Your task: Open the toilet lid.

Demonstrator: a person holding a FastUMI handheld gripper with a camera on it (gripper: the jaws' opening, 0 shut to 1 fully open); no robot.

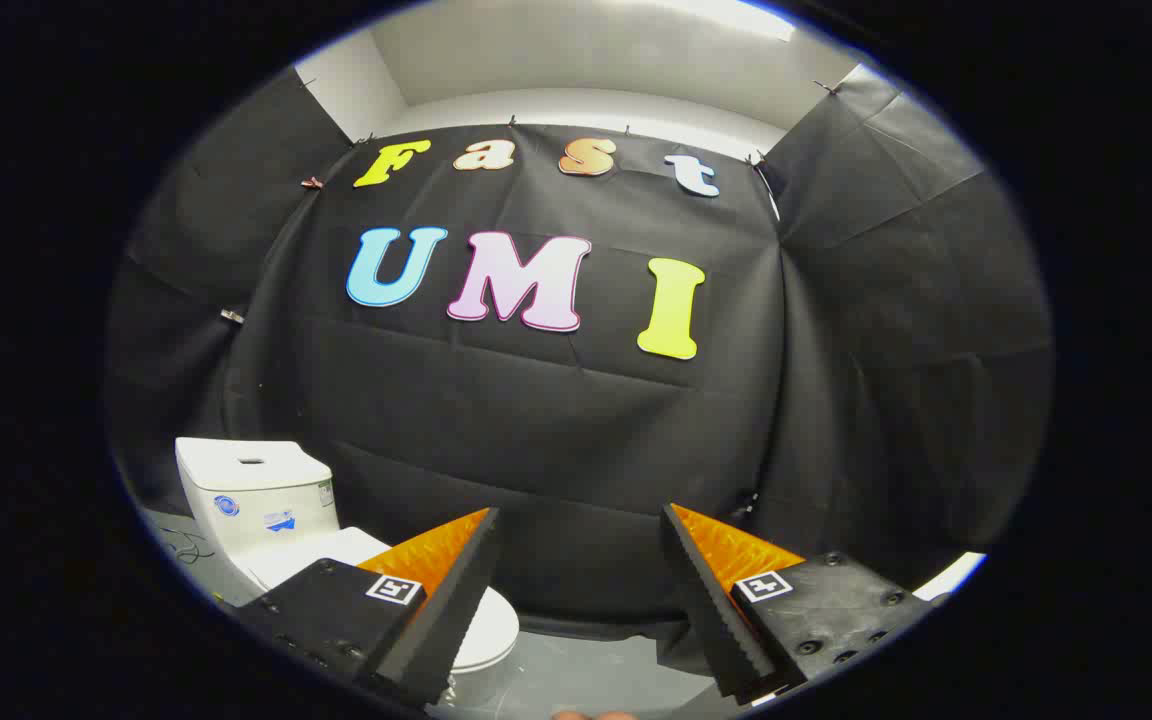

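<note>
I hold the claw level and high in the booth, its fingers spread wide apart with nothing between them. The toilet stands at about eight o'clock from the fingers, its tank against the black cloth wall. The toilet lid lies flat and closed, running behind the left finger, so only part of its rounded front edge shows. I judge the approach has barely begun: the claw points past the bowl at the wall, not yet at the lid. Open grey floor spreads ahead between the fingers, leaving room to swing toward seven o'clock and drop to the lid's front rim, where a finger could hook under.
</note>
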